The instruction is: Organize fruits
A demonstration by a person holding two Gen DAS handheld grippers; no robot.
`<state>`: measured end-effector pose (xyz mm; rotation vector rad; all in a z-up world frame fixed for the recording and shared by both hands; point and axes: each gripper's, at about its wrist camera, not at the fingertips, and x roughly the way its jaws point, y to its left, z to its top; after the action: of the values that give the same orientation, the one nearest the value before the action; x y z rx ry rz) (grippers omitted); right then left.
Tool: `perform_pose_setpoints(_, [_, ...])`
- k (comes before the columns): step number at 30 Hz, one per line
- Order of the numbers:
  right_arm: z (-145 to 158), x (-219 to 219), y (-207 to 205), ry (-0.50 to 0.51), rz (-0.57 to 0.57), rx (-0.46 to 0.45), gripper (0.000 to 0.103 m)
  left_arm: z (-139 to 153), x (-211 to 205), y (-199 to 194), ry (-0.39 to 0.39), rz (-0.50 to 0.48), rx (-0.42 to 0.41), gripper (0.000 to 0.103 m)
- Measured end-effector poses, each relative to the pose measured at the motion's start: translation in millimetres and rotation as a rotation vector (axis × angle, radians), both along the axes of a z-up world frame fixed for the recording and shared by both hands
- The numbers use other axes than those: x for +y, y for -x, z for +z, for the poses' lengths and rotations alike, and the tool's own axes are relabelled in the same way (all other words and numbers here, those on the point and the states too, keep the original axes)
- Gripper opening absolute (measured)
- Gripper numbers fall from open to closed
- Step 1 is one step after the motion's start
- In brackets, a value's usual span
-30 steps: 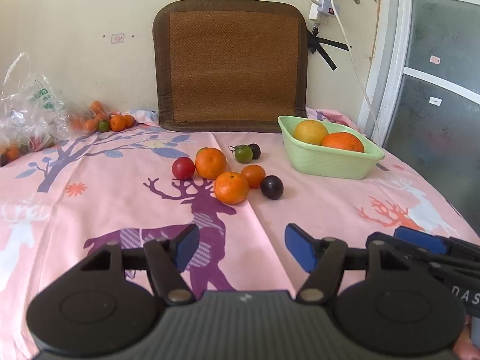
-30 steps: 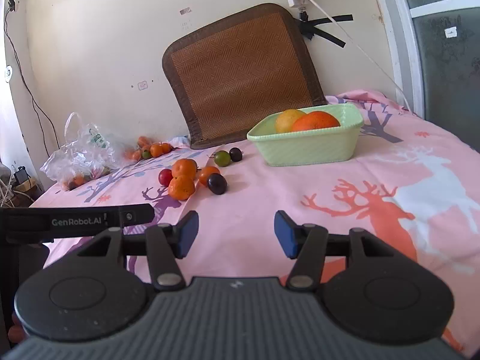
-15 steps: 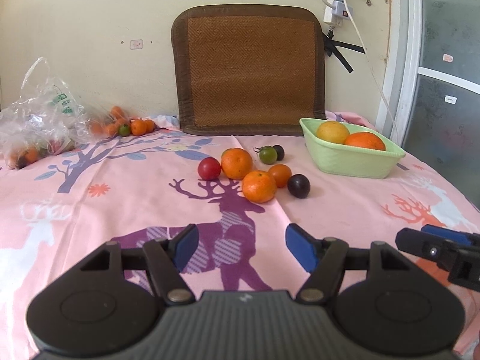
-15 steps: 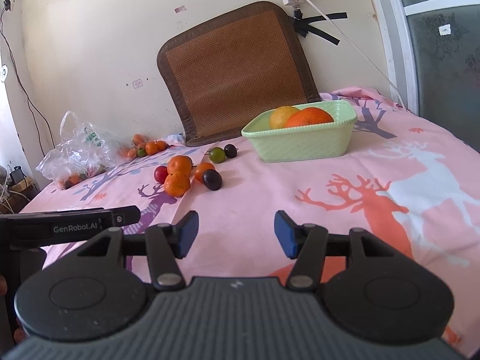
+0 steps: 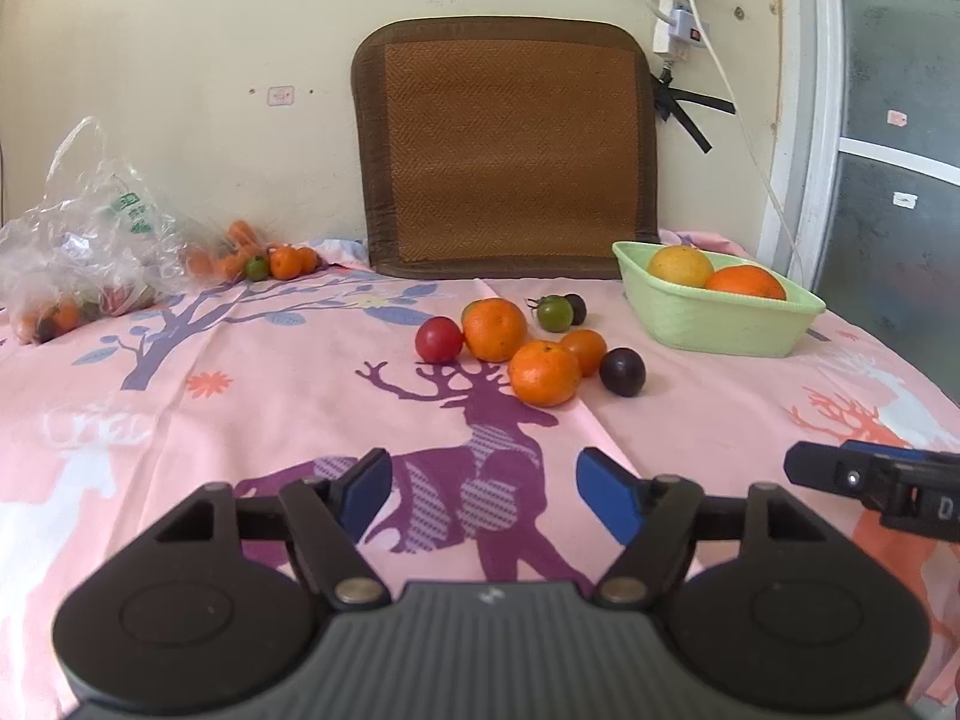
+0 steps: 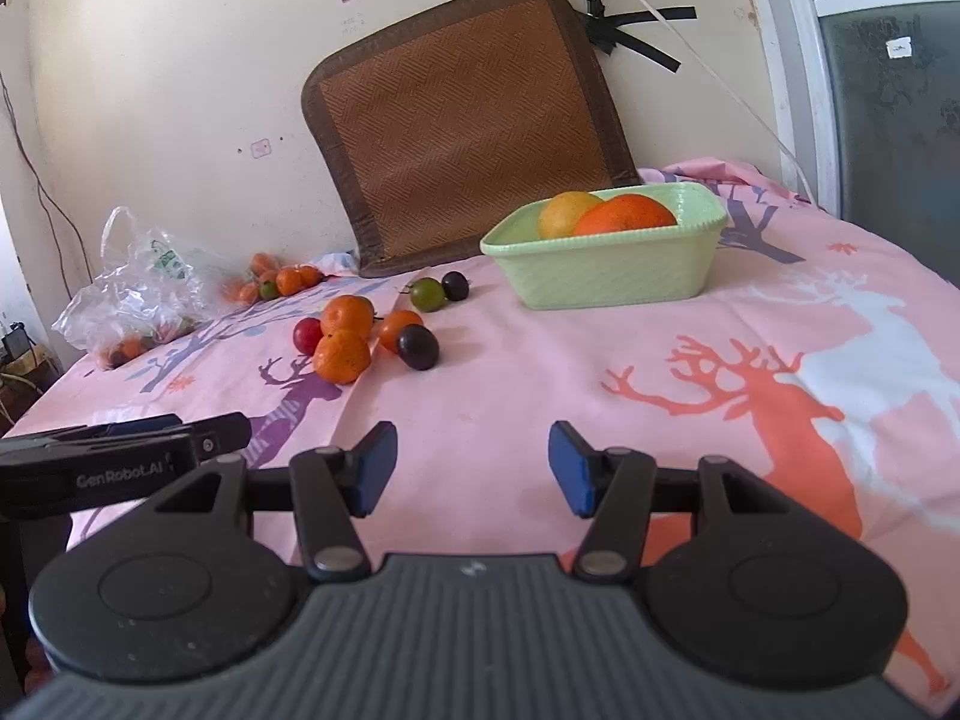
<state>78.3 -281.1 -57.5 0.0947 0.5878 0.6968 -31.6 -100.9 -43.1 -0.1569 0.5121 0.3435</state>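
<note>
Right now my left gripper (image 5: 483, 489) hangs low over the pink deer-print tablecloth (image 5: 270, 396) with its blue pads spread apart and nothing between them, and my right gripper (image 6: 471, 468) is the same, jaws released and empty. Ahead of both, well apart from the pads, a loose cluster of fruit sits on the cloth: a red tomato (image 5: 439, 339) touching a large mandarin (image 5: 494, 329), a second mandarin (image 5: 544, 373) just in front, a smaller orange one (image 5: 585, 351) behind it, and a dark plum (image 5: 622, 372) to their right. Slightly farther back lie a green tomato (image 5: 554, 313) and another dark fruit (image 5: 576, 308) side by side. To the right of the cluster stands the green basket (image 6: 606, 267), holding a yellow orange (image 6: 567, 213) and a deeper orange one (image 6: 624, 215). Against the wall leans a woven brown mat (image 5: 510, 144), and at far left a clear plastic bag (image 5: 84, 240) lies with more small fruit (image 5: 273, 261) spilled beside it.
</note>
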Motion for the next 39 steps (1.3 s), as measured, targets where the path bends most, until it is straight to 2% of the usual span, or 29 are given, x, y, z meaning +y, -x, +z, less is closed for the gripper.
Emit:
perform_pose_setpoints(4, [-1, 0, -4, 0.004, -0.032, 0.004, 0.059, -2, 1, 0, 0.007, -0.025, -0.013, 0.07])
perform_pose_setpoints(18, [-5, 30, -10, 0.051, -0.014, -0.005, 0.059, -7, 20, 4, 0.162, -0.085, -0.049, 0.07])
perform_pose_setpoints(30, [-7, 39, -17, 0.058, -0.004, -0.003, 0.057, -8, 16, 2, 0.172, -0.116, -0.038, 0.068])
perform_pose_setpoints(33, [-6, 39, -21, 0.056, 0.005, 0.003, 0.055, -8, 21, -2, 0.195, -0.112, -0.02, 0.068])
perform_pose_setpoints(35, [-3, 40, -25, 0.056, 0.014, -0.015, 0.054, -4, 28, -6, 0.222, -0.109, -0.018, 0.068])
perform_pose_setpoints(39, [5, 47, -39, 0.054, 0.058, -0.04, 0.054, 16, 42, -23, 0.215, -0.122, -0.04, 0.068])
